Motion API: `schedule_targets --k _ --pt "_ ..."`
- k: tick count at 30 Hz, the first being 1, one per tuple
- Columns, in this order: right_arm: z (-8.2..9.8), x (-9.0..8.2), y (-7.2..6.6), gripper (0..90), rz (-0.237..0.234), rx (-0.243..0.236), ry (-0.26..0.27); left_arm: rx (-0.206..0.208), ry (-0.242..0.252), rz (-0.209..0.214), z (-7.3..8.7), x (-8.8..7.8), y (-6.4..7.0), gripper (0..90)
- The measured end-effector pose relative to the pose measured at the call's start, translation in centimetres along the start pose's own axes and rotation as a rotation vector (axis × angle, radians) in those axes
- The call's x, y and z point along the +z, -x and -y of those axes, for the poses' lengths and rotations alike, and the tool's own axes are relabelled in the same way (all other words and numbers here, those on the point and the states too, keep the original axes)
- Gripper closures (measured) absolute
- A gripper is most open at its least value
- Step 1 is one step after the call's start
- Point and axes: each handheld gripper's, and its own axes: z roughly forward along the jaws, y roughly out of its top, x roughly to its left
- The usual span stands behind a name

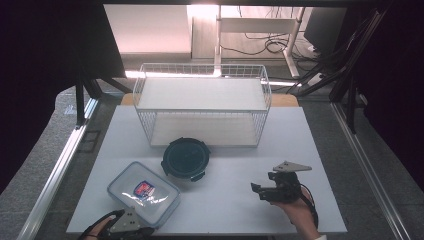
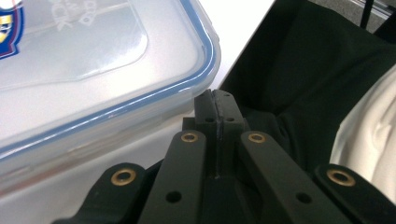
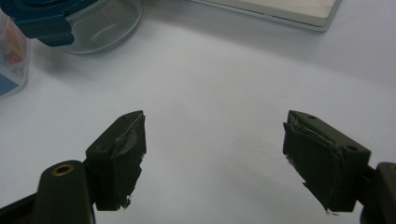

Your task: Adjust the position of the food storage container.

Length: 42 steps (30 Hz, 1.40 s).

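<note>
Box (image 1: 143,194) sits at the table's (image 1: 225,200) near-left corner, where the left gripper (image 2: 215,100), jaws pressed together and empty, noses its rim, likely to nudge it. Right gripper (image 3: 215,158) waits spread, near the right edge.

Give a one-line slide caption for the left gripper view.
Shut left gripper beside the corner of the clear, blue-sealed rectangular container.

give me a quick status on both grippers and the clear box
Left gripper shut, empty, at the near corner of the clear box. Right gripper open, empty, over bare table. Round container beside the box; nothing blocking.
</note>
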Motion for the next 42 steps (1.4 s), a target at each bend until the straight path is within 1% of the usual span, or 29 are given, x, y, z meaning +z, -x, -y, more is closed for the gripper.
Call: schedule_targets --k 1,5,9,11,14,17,19,21,22,23,24,25,26,27,28,29,30,31,32,33,34,35,36,37,38,39,40,41,42 --pt "0.0 -0.1 0.0 21.1 0.001 0.002 0.000 -0.012 0.013 0.001 -0.2 0.1 0.0 90.0" --pt "0.1 0.0 0.1 21.1 0.002 0.005 -0.004 -0.008 0.022 -0.006 -0.7 0.4 0.2 90.0" --pt "0.1 0.1 0.1 21.1 0.000 -0.001 -0.004 -0.008 0.022 -0.003 -1.2 0.7 0.1 90.0" --pt "0.0 0.0 0.0 21.1 -0.001 -0.001 -0.003 -0.006 0.013 -0.013 -1.4 1.2 0.3 90.0" --pt "0.1 0.0 0.1 21.1 0.000 -0.001 -0.003 -0.017 0.024 -0.002 -1.3 1.2 0.4 90.0" --pt "0.1 0.0 0.1 21.1 0.002 0.003 -0.004 -0.020 0.027 0.012 -1.2 0.6 0.5 90.0" --pt "0.1 0.0 0.2 21.1 0.001 0.002 -0.004 -0.023 0.034 0.004 -0.8 -1.0 0.3 89.9" --pt "0.1 0.0 0.2 21.1 0.001 0.003 -0.004 -0.045 0.072 -0.006 -0.6 -2.6 -0.2 90.0" --pt "0.1 0.0 0.2 21.1 0.001 0.003 -0.004 -0.045 0.072 -0.006 -0.6 -2.6 -0.2 89.9" --pt "0.1 0.0 0.2 21.1 0.002 0.002 -0.001 -0.081 0.130 -0.026 -0.4 -4.7 -1.2 89.9" --pt "0.1 0.0 0.2 21.1 0.002 0.002 -0.001 -0.081 0.130 -0.026 -0.4 -4.7 -1.2 89.9" --pt "0.1 0.0 0.2 21.2 0.003 0.001 -0.001 -0.113 0.163 -0.064 -0.3 -6.1 -2.1 89.9" --pt "0.1 0.0 0.2 21.2 0.003 0.001 -0.001 -0.113 0.163 -0.064 -0.3 -6.1 -2.1 89.9" --pt "0.1 0.0 0.1 21.1 0.002 0.005 -0.003 -0.147 0.178 -0.105 -0.3 -7.2 -3.4 89.9" --pt "0.1 0.0 0.1 21.1 0.002 0.005 -0.003 -0.147 0.178 -0.105 -0.3 -7.2 -3.4 89.9" --pt "0.1 0.0 0.1 21.1 0.003 0.000 -0.003 -0.184 0.177 -0.140 -0.3 -7.7 -5.0 89.9" --pt "0.1 0.0 0.1 21.1 0.003 0.000 -0.003 -0.202 0.177 -0.157 -0.3 -7.8 -5.8 89.9" --pt "0.1 0.0 0.1 21.1 0.003 0.000 -0.003 -0.202 0.177 -0.157 -0.3 -7.8 -5.8 89.9" --pt "0.1 0.0 0.1 21.1 0.003 0.000 -0.003 -0.220 0.177 -0.171 -0.3 -7.9 -6.7 89.9" --pt "0.1 0.0 0.1 21.1 0.004 0.002 -0.002 -0.254 0.174 -0.186 -0.4 -7.9 -8.3 89.9" --pt "0.1 0.0 0.1 21.1 0.004 0.002 -0.002 -0.254 0.174 -0.186 -0.4 -7.9 -8.3 89.9" --pt "0.1 0.0 0.2 21.2 0.006 0.001 0.000 -0.300 0.167 -0.202 -0.3 -7.9 -10.2 89.9" --pt "0.1 0.0 0.2 21.2 0.008 0.002 -0.001 -0.321 0.168 -0.207 -0.2 -7.8 -11.0 89.9" --pt "0.1 0.0 0.2 21.2 0.008 0.002 -0.001 -0.321 0.168 -0.207 -0.2 -7.8 -11.0 89.9" --pt "0.1 0.0 0.3 21.2 0.008 0.009 -0.003 -0.337 0.163 -0.216 -0.1 -7.8 -11.6 89.9" --pt "0.2 0.0 0.3 21.1 0.009 0.010 -0.005 -0.379 0.156 -0.228 0.1 -7.5 -12.9 89.9" --pt "0.2 0.0 0.3 21.1 0.009 0.010 -0.005 -0.379 0.156 -0.228 0.1 -7.5 -12.9 89.9" --pt "0.2 0.0 0.3 21.2 0.008 0.009 -0.005 -0.406 0.147 -0.243 0.5 -7.3 -13.8 89.9" --pt "0.2 0.0 0.3 21.1 0.008 0.009 -0.005 -0.417 0.140 -0.252 0.7 -7.1 -14.2 89.9"
